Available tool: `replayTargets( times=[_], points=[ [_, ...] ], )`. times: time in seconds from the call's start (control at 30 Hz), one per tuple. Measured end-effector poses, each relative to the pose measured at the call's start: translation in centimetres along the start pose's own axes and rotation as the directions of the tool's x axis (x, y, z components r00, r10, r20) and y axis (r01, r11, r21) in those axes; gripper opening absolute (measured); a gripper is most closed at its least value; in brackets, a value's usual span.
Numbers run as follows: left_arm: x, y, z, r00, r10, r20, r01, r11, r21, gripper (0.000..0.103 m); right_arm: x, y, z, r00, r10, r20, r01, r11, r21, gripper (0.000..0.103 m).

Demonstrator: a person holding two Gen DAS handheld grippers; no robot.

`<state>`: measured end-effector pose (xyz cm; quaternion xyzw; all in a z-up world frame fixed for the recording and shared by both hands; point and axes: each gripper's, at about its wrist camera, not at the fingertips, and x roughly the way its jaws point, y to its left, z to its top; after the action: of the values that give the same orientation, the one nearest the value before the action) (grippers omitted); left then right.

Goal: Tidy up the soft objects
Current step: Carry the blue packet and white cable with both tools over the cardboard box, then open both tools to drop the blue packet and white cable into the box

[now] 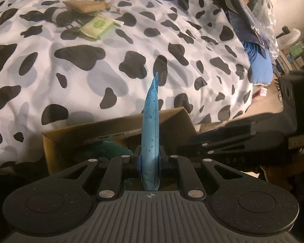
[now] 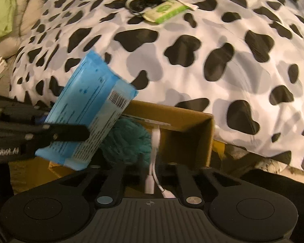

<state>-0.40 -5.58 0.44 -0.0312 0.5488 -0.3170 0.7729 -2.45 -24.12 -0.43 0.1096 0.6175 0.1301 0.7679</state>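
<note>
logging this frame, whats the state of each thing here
left gripper: shut on the blue packet
blue packet: held edge-up over the box
right gripper: open, white cable between its fingers
cardboard box: open, teal yarn inside
green packet: lying on the cow-print duvet

A blue wipes pack (image 2: pixel 87 109), edge-on and upright, hangs tilted above the left end of the cardboard box (image 2: pixel 192 133). Teal yarn (image 2: pixel 127 139) lies inside the box, a white cable (image 2: pixel 155 141) beside it. A green wipes pack (image 1: pixel 97 25) and tan pouch (image 1: pixel 85 6) lie far beyond the box on the bed.
</note>
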Motion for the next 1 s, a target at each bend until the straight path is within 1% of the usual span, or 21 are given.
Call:
replayTargets(
  times=[0.03, 0.1, 0.2, 0.27, 0.33, 0.4, 0.43, 0.67, 0.73, 0.83, 1.0],
  points=[
    [0.1, -0.1, 0.0, 1.000, 0.000, -0.004, 0.000, 1.000, 0.002, 0.014, -0.2, -0.3, 0.1, 1.000, -0.016, 0.016, 0.016, 1.000, 0.015, 0.076],
    [0.2, -0.2, 0.0, 1.000, -0.003, -0.010, 0.003, 1.000, 0.005, 0.014, -0.7, -0.8, 0.3, 0.999, -0.027, 0.046, 0.025, 0.999, 0.037, 0.085],
    [0.5, -0.2, -0.1, 1.000, -0.013, -0.023, 0.013, 1.000, 0.008, 0.015, -0.9, -1.4, 0.4, 0.998, -0.018, 0.063, 0.014, 0.997, 0.070, 0.093],
    [0.8, -0.4, -0.1, 0.998, -0.031, -0.046, 0.032, 0.999, 0.016, 0.016, -1.1, -1.5, 0.5, 0.997, -0.016, 0.072, 0.011, 0.997, 0.074, 0.093],
    [1.1, -0.6, 0.0, 0.998, -0.039, -0.059, 0.040, 0.999, 0.029, 0.022, -1.2, -1.5, 0.6, 0.997, -0.015, 0.079, 0.009, 0.997, 0.076, 0.095],
    [1.3, -0.8, 0.0, 0.997, -0.038, -0.068, 0.041, 0.998, 0.037, 0.044, -1.0, -1.4, 0.7, 0.997, -0.013, 0.079, 0.007, 0.997, 0.076, 0.096],
    [1.3, -0.8, 0.0, 0.997, -0.038, -0.068, 0.040, 0.998, 0.038, 0.047, -1.0, -1.5, 0.7, 0.997, -0.014, 0.077, 0.008, 0.997, 0.075, 0.096],
    [1.4, 0.1, 0.1, 0.997, 0.024, -0.067, -0.025, 1.000, -0.016, 0.048, -0.9, -1.3, 0.7, 0.998, -0.019, 0.068, 0.014, 0.998, 0.068, 0.098],
    [1.4, 0.3, 0.2, 0.997, 0.048, -0.062, -0.050, 0.998, -0.030, 0.048, -0.9, -1.3, 0.7, 0.998, -0.020, 0.067, 0.015, 0.998, 0.069, 0.102],
    [1.1, 1.0, 0.4, 0.996, 0.078, -0.048, -0.081, 0.995, -0.060, 0.048, -0.6, -1.1, 0.7, 0.998, -0.036, 0.056, 0.032, 0.998, 0.056, 0.103],
    [0.8, 1.8, 0.6, 0.987, 0.156, -0.028, -0.159, 0.982, -0.101, 0.048, -0.4, -1.1, 0.8, 0.998, -0.048, 0.049, 0.046, 0.998, 0.050, 0.103]
  ],
)
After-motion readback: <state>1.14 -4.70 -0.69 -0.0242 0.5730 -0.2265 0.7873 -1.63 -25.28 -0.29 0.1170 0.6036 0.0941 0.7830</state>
